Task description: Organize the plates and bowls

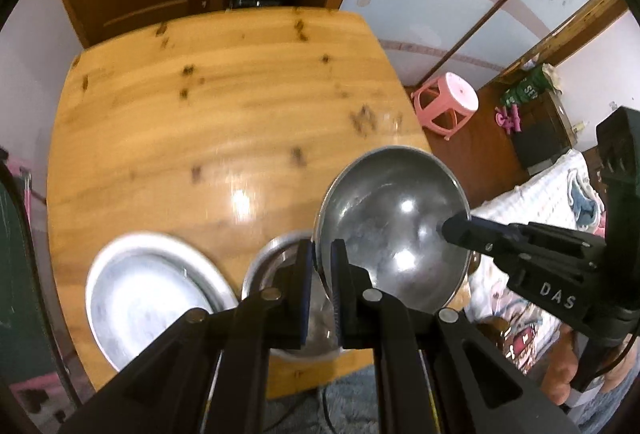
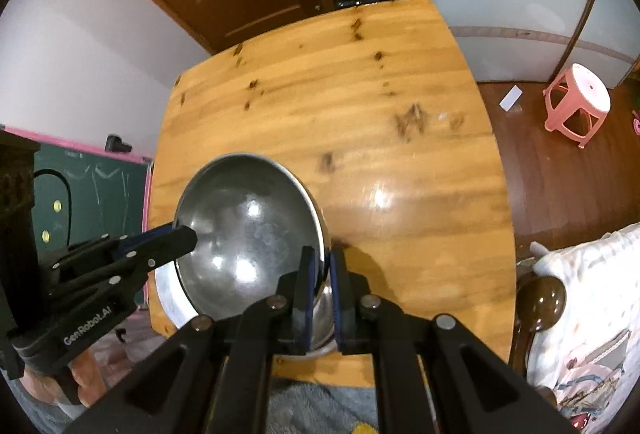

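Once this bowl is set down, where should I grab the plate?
Take the plate by its raised rim on the side nearest you, coming down from above with one finger inside and one outside. It lies flat on the table, so nothing can slide under it, and that side sits close to the table's near edge.

right claw point(image 1: 450, 230): "DAS" | left claw point(image 2: 188, 238): "GenRobot.AI"

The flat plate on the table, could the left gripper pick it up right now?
Probably not: the left gripper is shut on the bowl rim, shared with the right gripper, though the plate lies uncovered.
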Available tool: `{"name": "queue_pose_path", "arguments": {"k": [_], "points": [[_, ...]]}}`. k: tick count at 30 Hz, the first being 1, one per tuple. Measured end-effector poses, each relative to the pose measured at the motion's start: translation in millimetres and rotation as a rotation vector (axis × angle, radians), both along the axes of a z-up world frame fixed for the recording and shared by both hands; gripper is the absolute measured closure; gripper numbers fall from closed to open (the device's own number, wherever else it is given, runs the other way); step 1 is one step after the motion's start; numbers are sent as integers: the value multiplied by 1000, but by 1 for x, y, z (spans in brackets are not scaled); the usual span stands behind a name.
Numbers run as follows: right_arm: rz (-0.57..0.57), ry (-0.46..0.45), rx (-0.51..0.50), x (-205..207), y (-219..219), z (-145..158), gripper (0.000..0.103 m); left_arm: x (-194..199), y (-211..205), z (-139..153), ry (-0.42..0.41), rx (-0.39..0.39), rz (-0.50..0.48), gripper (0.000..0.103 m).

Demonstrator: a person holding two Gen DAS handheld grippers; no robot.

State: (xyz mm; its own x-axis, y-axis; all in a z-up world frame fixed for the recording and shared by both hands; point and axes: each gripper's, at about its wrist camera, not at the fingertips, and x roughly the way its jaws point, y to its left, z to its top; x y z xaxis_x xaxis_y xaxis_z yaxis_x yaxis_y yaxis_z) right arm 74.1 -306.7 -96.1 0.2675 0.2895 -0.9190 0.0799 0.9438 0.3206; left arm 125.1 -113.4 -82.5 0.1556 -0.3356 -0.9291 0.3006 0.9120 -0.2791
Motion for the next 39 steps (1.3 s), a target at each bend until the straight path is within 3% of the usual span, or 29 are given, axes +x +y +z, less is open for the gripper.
{"name": "queue_pose_path", "arguments": {"k": [8,19,39], "points": [[16,40,-13,-33,22,-34,96,-36,15,-42,54,10,34,97],[26,96,-30,-38,39,-79,96,-40,26,-84,115,25,81,97],[53,139,-56,-32,50,-109,95,-28,26,-106,137,46,68,91]]}}
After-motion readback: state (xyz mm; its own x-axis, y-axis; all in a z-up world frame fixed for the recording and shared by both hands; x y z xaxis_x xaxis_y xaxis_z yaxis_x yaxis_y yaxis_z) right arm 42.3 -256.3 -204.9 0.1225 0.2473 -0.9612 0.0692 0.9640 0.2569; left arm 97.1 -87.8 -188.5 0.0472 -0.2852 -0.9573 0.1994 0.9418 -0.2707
